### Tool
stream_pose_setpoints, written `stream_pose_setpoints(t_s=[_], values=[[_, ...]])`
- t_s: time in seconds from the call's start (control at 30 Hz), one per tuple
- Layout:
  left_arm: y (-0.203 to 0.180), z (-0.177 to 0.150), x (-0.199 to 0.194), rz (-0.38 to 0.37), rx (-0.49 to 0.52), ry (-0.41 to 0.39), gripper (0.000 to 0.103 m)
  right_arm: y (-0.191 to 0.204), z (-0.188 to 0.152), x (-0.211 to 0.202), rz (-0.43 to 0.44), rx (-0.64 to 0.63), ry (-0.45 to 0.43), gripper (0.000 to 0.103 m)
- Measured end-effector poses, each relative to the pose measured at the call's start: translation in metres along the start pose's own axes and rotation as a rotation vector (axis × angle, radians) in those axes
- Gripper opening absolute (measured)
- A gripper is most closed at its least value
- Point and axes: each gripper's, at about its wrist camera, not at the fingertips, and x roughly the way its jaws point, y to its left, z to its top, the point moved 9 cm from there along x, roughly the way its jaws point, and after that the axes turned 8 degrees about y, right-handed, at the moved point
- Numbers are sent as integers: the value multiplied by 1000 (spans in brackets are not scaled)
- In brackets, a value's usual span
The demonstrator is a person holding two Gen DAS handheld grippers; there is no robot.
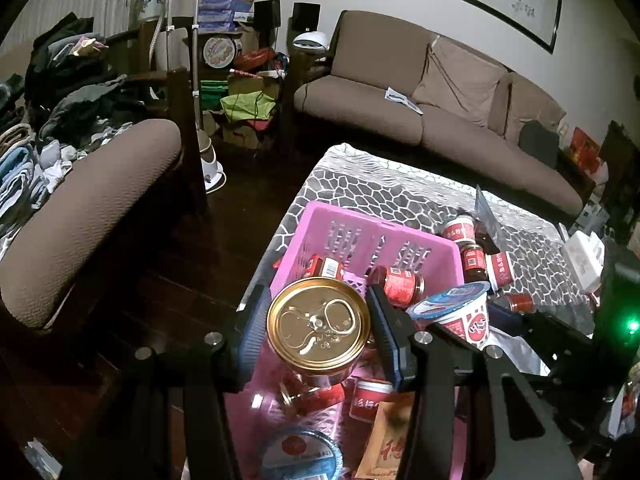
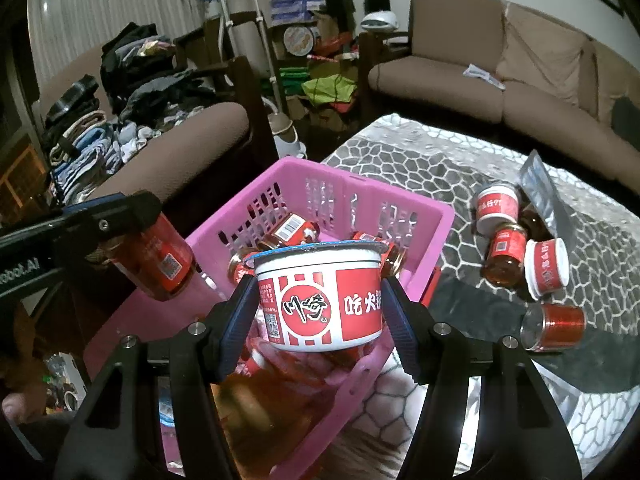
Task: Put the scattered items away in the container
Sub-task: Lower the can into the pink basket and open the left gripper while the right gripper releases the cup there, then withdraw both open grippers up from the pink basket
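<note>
My left gripper [image 1: 318, 330] is shut on a sauce jar with a gold lid [image 1: 318, 326], held above the pink basket [image 1: 360, 220]; the jar also shows in the right wrist view [image 2: 160, 260]. My right gripper [image 2: 320, 308] is shut on a red and white cup [image 2: 320, 296], held over the basket's [image 2: 304, 172] near right side; the cup shows in the left wrist view [image 1: 460, 312]. Several jars and cups lie inside the basket. More jars and small cups [image 2: 520, 248] lie scattered on the patterned table right of the basket.
A silver foil pouch [image 2: 540, 196] lies beyond the scattered jars. A brown sofa [image 1: 440, 120] stands behind the table, and an armchair with piled clothes [image 1: 80, 200] stands to the left. Dark floor lies between them. A white box [image 1: 584, 256] sits at the table's right.
</note>
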Motion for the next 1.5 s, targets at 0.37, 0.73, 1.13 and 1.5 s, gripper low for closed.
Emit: stream_pose_setpoints(t_s=[0.37,0.73,1.13,1.5], values=[[-11,4,12,36,36,9,49,-16,9,15,3,2,-12,60],[-16,3,28,77,96,32,49,-25,15,35,12,-3,3,60],[-9,-14,46,116,138,83,49,-30,24,54,49,11,38,57],[-19,-8,28,141,150,36,68,-31,31,28,71,14,21,59]])
